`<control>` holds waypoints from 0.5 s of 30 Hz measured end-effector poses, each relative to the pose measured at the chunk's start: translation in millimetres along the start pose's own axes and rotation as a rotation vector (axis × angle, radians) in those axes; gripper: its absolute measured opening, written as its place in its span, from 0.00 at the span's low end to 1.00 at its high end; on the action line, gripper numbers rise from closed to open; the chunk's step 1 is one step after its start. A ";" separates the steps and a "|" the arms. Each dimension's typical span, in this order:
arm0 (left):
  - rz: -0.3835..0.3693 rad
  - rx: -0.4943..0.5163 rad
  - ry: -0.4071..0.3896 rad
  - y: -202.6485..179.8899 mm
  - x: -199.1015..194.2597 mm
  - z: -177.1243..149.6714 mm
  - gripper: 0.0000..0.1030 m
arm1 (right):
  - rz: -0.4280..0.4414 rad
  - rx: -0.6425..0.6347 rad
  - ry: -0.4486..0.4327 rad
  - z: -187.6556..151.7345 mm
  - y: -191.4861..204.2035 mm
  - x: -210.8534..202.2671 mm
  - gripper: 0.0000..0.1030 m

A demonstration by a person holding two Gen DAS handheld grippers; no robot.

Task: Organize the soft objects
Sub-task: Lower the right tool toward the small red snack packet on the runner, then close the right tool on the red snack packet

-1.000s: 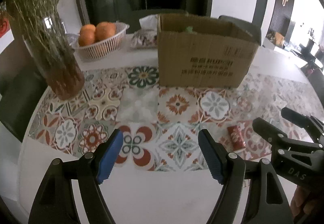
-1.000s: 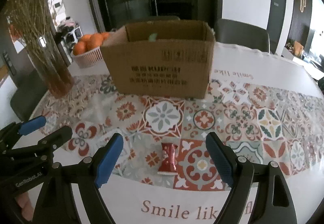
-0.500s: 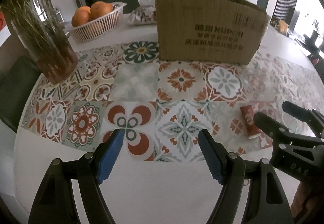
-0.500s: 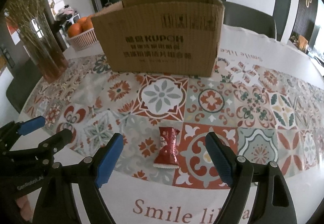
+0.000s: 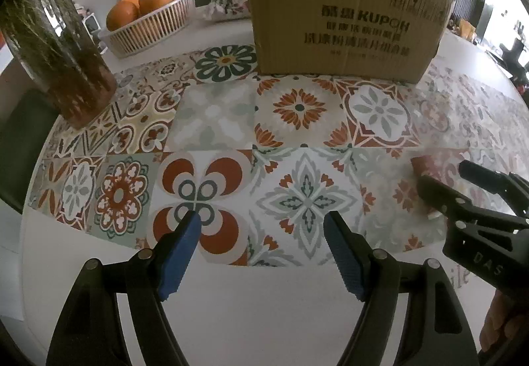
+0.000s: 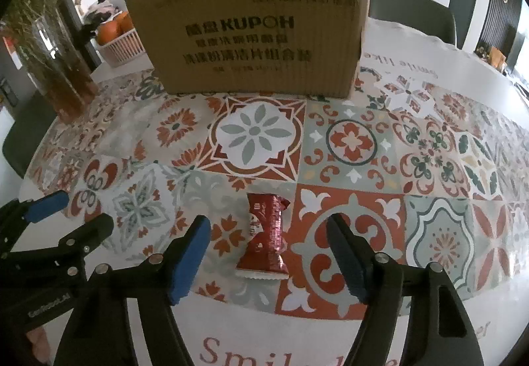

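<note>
A small red foil snack packet (image 6: 266, 235) lies on the patterned tablecloth, between the fingers of my right gripper (image 6: 268, 245), which is open and low over the table. In the left wrist view the packet (image 5: 429, 167) is partly hidden behind the right gripper (image 5: 446, 181). My left gripper (image 5: 263, 242) is open and empty over the cloth, left of the right one; it shows at the left of the right wrist view (image 6: 76, 214). A brown cardboard box (image 6: 251, 32) stands behind; its inside is hidden.
A glass vase of dried grass (image 5: 56, 45) stands at the left. A white basket of oranges (image 5: 148, 19) and a floral tissue pack (image 5: 228, 2) sit behind the box's left side. Chairs (image 6: 410, 12) ring the round table.
Both grippers have dropped lower and moved forward towards the table. The red packet now lies between the right gripper's fingers. The box top is out of sight.
</note>
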State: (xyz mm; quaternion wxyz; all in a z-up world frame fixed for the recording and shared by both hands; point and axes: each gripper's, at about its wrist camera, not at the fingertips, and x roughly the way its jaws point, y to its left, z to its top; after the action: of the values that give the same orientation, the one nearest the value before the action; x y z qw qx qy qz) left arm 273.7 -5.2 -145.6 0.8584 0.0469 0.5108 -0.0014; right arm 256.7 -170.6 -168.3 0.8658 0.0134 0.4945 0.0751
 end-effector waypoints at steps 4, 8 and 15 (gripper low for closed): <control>0.007 0.010 -0.005 -2.4 2.0 1.0 0.74 | 0.001 0.006 0.012 -0.7 -1.9 6.2 0.64; 0.009 0.017 -0.007 -3.8 4.4 2.1 0.74 | 0.004 0.015 0.020 -0.5 -4.3 11.1 0.58; 0.011 0.018 -0.007 -3.1 7.0 2.7 0.74 | -0.008 0.009 0.024 -1.0 -4.1 16.6 0.41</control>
State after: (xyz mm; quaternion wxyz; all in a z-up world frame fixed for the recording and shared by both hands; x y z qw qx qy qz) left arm 279.3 -8.1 -150.6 0.8598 0.0572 0.5074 -0.0015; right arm 264.6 -172.3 -183.4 0.8602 0.0145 0.5050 0.0697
